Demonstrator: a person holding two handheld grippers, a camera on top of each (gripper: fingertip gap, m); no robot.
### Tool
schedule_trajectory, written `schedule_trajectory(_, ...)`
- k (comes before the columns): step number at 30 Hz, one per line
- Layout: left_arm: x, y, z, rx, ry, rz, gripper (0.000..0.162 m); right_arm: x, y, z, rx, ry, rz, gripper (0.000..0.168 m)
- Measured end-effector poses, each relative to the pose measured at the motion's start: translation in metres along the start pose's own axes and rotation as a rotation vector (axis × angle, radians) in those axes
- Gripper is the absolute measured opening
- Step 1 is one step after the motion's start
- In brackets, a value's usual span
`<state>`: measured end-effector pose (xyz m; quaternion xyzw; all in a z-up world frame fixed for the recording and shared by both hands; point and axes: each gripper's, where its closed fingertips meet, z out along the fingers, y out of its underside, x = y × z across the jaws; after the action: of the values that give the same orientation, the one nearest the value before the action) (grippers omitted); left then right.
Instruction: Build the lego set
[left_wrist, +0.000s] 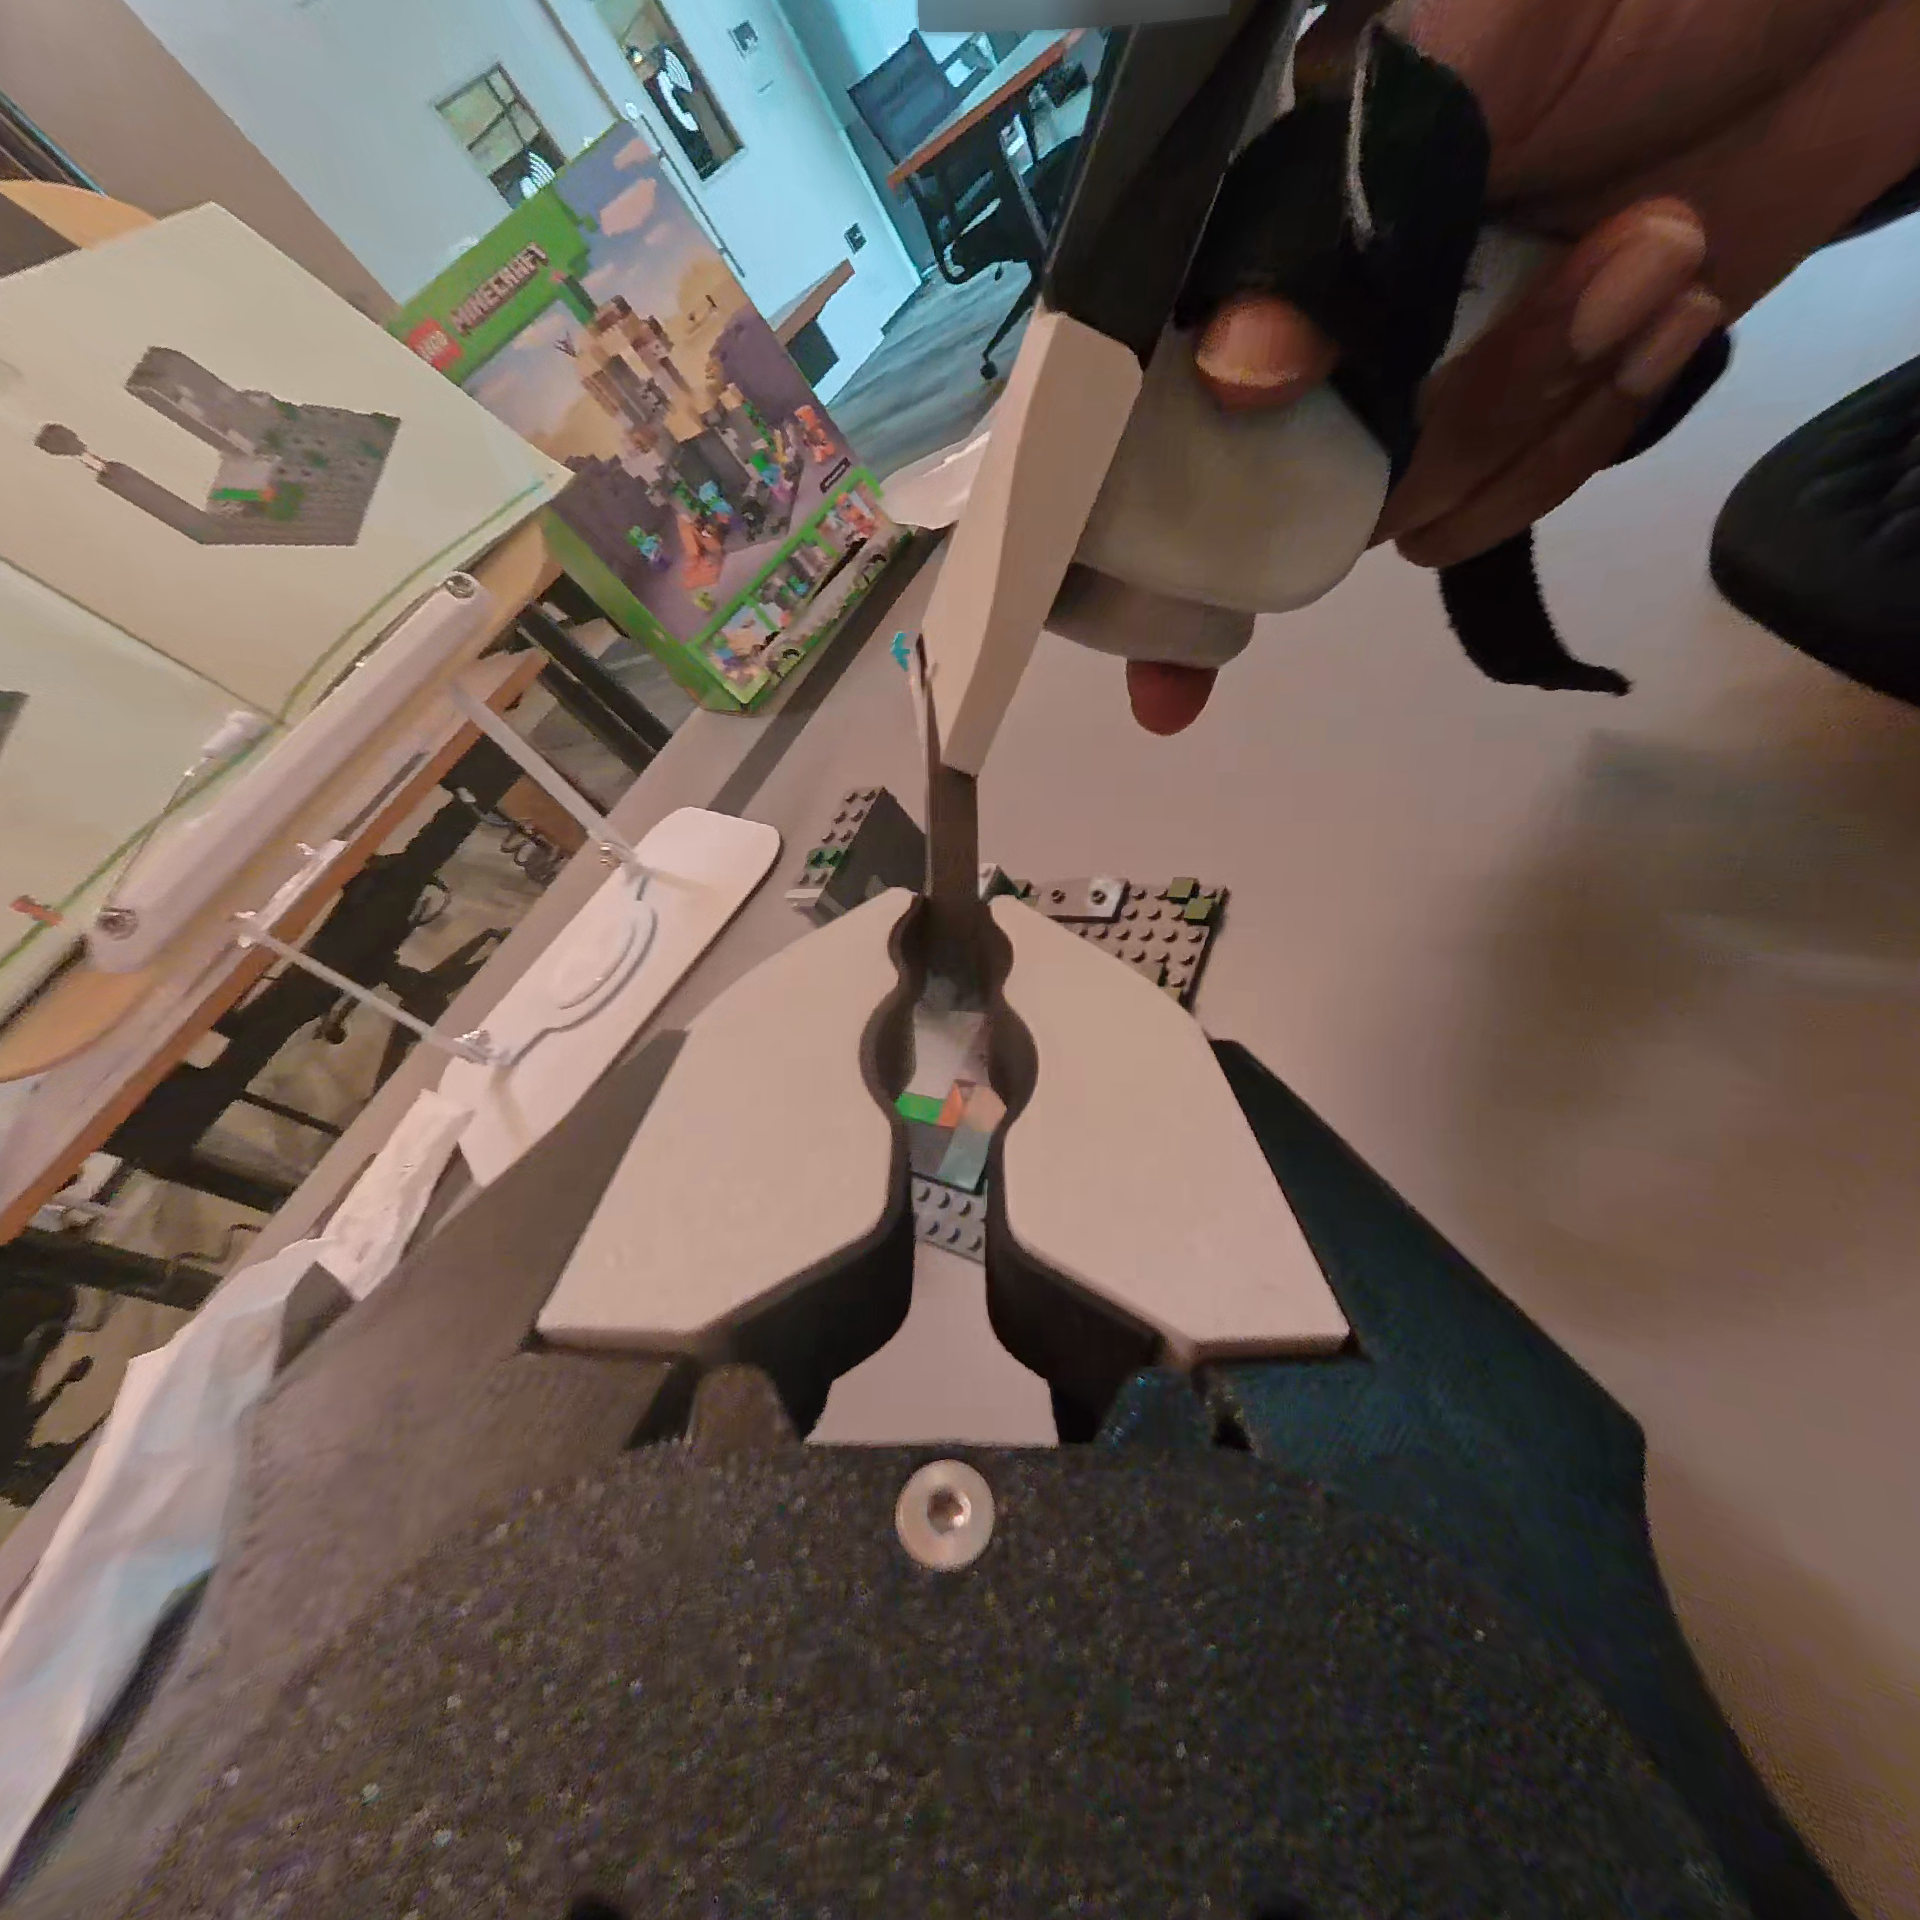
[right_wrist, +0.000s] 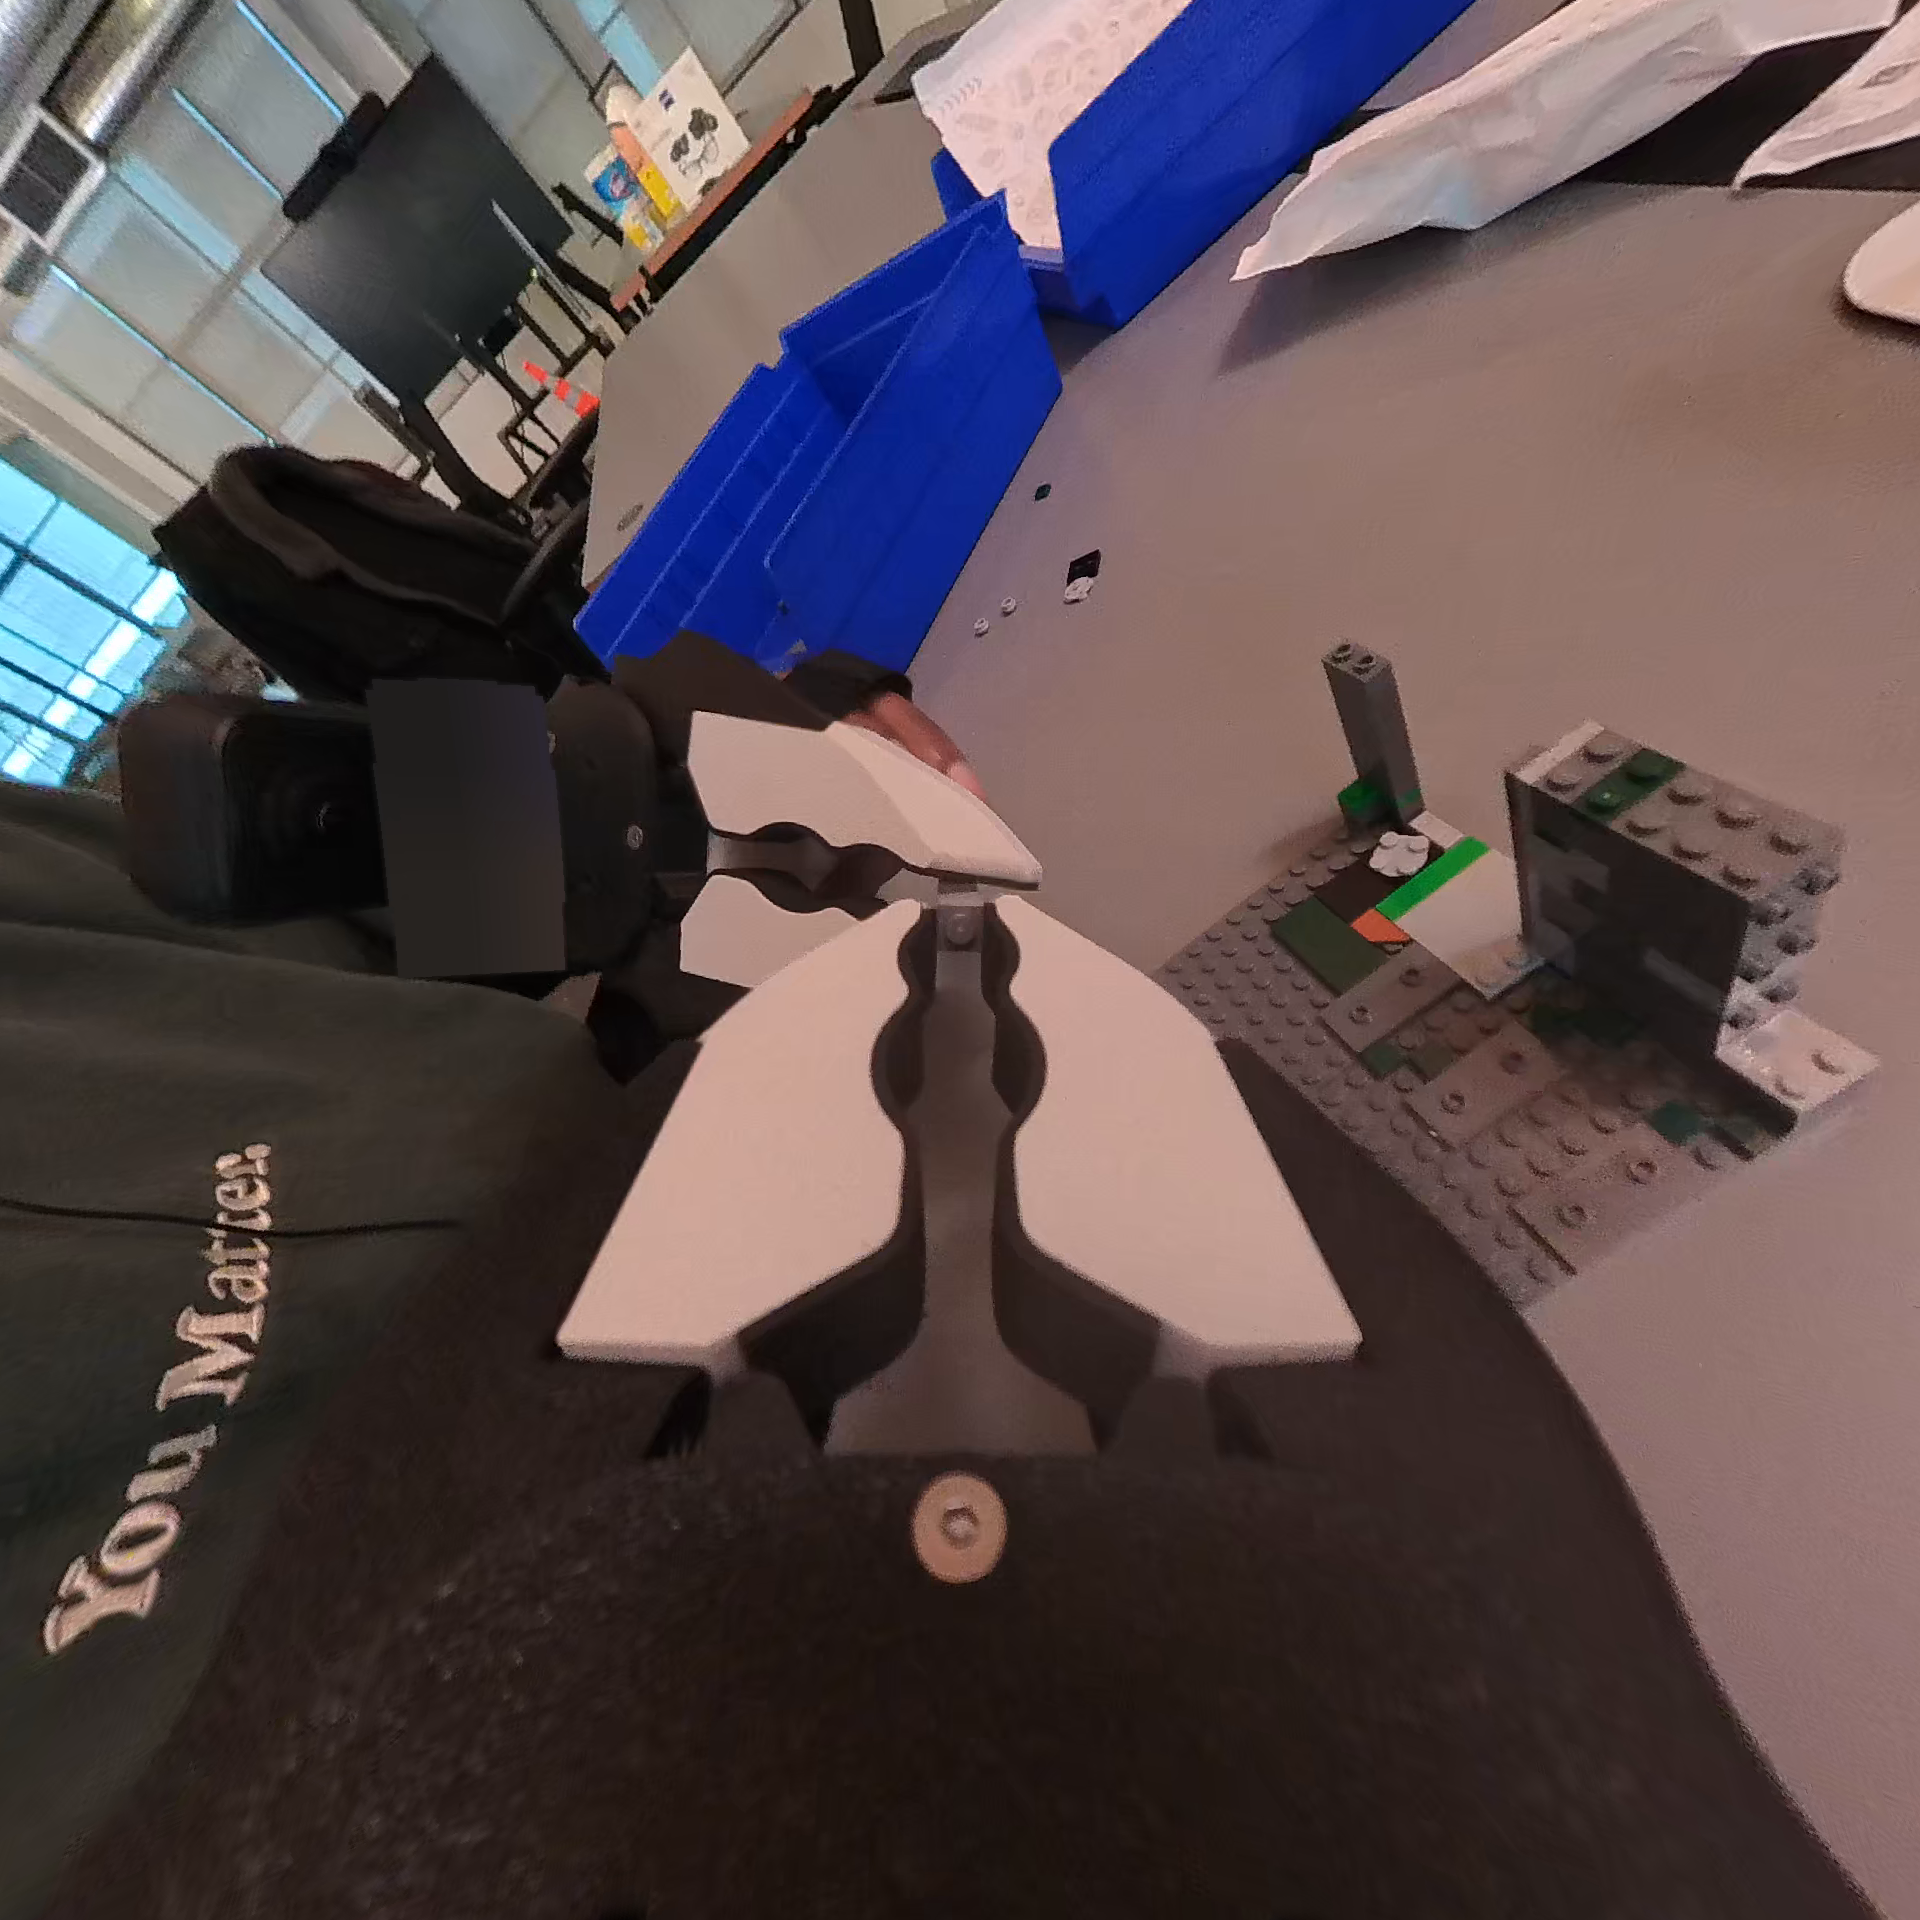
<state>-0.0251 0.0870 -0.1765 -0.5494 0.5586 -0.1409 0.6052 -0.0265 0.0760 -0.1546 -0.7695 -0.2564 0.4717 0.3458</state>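
Lego build (right_wrist: 1538, 997) whole only beside right claw (right_wrist: 958, 914)

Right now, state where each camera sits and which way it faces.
Left wrist view: on the left gripper, facing the lego box; the hand holding the right gripper shows.
Right wrist view: on the right gripper, facing the blue bins; a dark sweatshirt shows.
Shared: the grey piece both grip, the lego build.
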Motion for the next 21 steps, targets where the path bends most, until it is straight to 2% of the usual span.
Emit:
schedule_trajectory(5, 0.002, 0.003, -0.001, -0.006, 0.132, -0.159, 0.031, 0.007, -0.005, -0.007, -0.060, 0.001, -0.169, 0.007)
schedule_trajectory(11, -0.035, 0.044, -0.002, -0.096, 0.208, -0.449, 0.031, 0.017, -0.016, -0.028, -0.120, -0.001, -0.408, 0.007)
schedule_trajectory(17, -0.066, 0.093, 0.021, -0.154, 0.262, -0.484, 0.029, 0.017, -0.013, -0.036, -0.108, -0.070, -0.476, 0.007)
schedule_trajectory(21, -0.061, 0.096, 0.038, -0.109, 0.383, -0.495, 0.024, 0.016, -0.006, -0.038, -0.112, -0.095, -0.486, 0.007)
